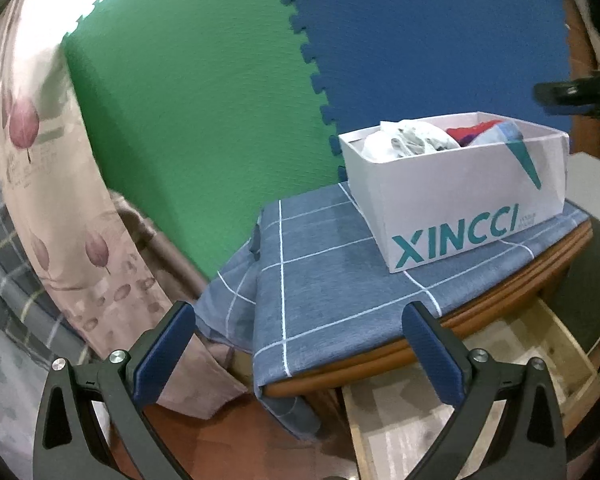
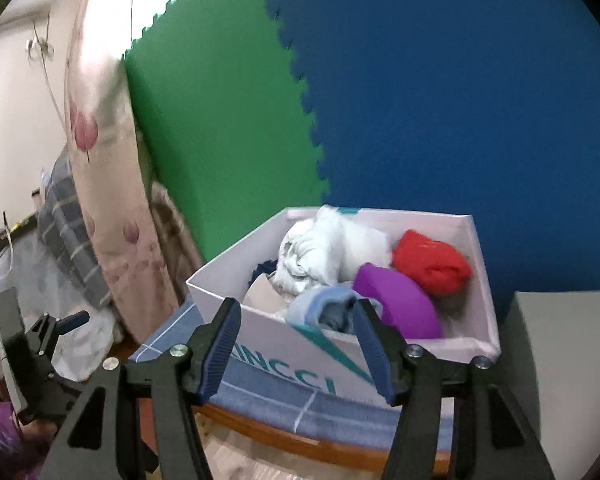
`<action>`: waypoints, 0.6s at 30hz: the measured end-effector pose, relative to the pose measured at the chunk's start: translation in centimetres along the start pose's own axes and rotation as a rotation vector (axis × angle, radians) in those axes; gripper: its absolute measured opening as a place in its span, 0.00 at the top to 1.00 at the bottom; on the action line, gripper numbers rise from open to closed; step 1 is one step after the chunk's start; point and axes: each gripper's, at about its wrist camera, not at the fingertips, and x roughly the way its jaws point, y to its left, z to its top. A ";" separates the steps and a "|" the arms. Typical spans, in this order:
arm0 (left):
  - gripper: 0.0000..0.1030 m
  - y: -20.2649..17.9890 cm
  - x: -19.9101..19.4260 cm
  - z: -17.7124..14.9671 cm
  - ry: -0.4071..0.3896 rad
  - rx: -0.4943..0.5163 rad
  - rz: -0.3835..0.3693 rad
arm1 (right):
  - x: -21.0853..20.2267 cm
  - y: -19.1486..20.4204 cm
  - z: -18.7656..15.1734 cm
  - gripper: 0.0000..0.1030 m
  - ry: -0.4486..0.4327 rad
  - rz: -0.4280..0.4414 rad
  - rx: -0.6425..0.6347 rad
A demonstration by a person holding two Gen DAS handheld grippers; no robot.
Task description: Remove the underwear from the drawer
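White box [image 1: 460, 204] showing teal lettering, blue cloth [image 1: 320, 264] wearing white grid lines, red bundle [image 2: 432, 266], purple bundle [image 2: 400, 306], green mat [image 1: 196, 100], blue mat [image 1: 432, 40]

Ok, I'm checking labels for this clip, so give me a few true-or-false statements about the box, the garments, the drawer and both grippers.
1. The white cardboard box sits on the blue checked cloth. True.
2. The right gripper grips the red rolled garment. False: it is open and holds nothing.
3. A purple rolled garment lies in the box. True.
4. The left gripper is shut. False: it is open.
5. The light wooden drawer is open. True.
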 end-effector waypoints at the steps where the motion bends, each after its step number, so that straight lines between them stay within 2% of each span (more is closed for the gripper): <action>1: 0.00 -0.4 -0.2 0.0 -0.008 0.013 0.001 | -1.1 0.1 -0.6 0.39 -0.031 -0.018 0.003; 3: 0.00 -1.5 -0.7 0.1 -0.013 0.014 -0.010 | -3.2 0.2 -1.9 0.30 -0.083 -0.063 0.008; 5: 0.00 -2.5 -0.8 0.3 0.020 -0.024 -0.068 | -4.4 0.4 -2.8 0.26 -0.111 -0.088 0.005; 11: 0.00 -5.1 -1.1 1.0 0.086 -0.141 -0.166 | -6.4 0.4 -5.0 0.26 -0.072 -0.076 -0.021; 18: 0.00 -6.7 -0.6 0.9 0.142 -0.208 -0.180 | -7.5 0.0 -6.5 0.26 -0.084 -0.041 0.044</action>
